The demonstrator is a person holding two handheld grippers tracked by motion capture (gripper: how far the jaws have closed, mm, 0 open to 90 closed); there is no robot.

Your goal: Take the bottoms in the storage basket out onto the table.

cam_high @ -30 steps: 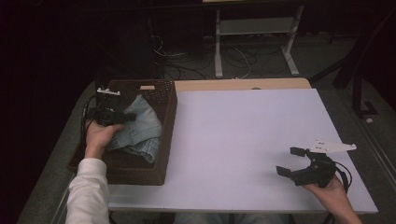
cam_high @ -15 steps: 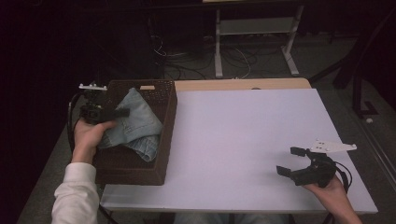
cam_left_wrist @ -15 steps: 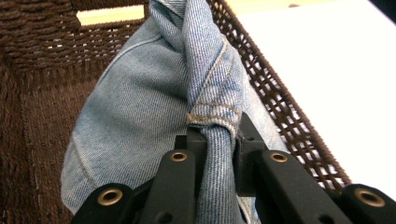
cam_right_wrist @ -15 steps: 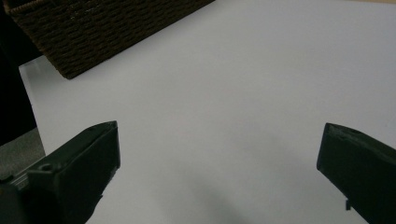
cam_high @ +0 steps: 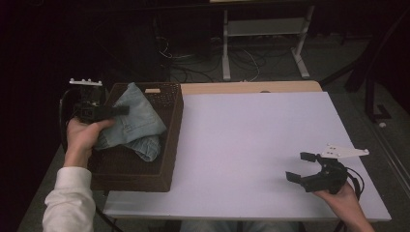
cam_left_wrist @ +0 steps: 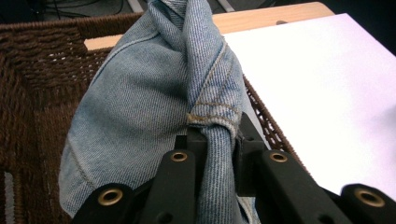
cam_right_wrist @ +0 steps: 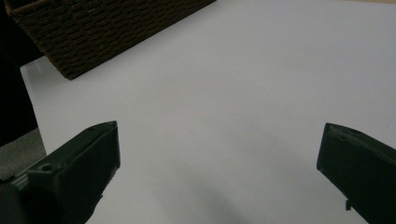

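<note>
Over basket point(cam_high: 145, 176), left hand-held gripper point(cam_high: 123, 110) clamps denim point(cam_high: 133, 121), lower folds hidden; right hand-held gripper point(cam_high: 300, 167) agape

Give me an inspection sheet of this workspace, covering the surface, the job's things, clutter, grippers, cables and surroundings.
Surface: white rectangular tabletop, bare across its middle and right.
Job's things: blue denim garment, bunched, partly raised out of the dark brown woven wicker basket at the table's left edge.
Clutter: nothing seen.
Grippers: left gripper shut on a twisted fold of the denim; right gripper open, holding nothing, near the table's front right corner.
Cables: black cable trailing from the right gripper; loose cables on the floor beyond the table.
Surroundings: dark room, white metal stand legs behind the table.
</note>
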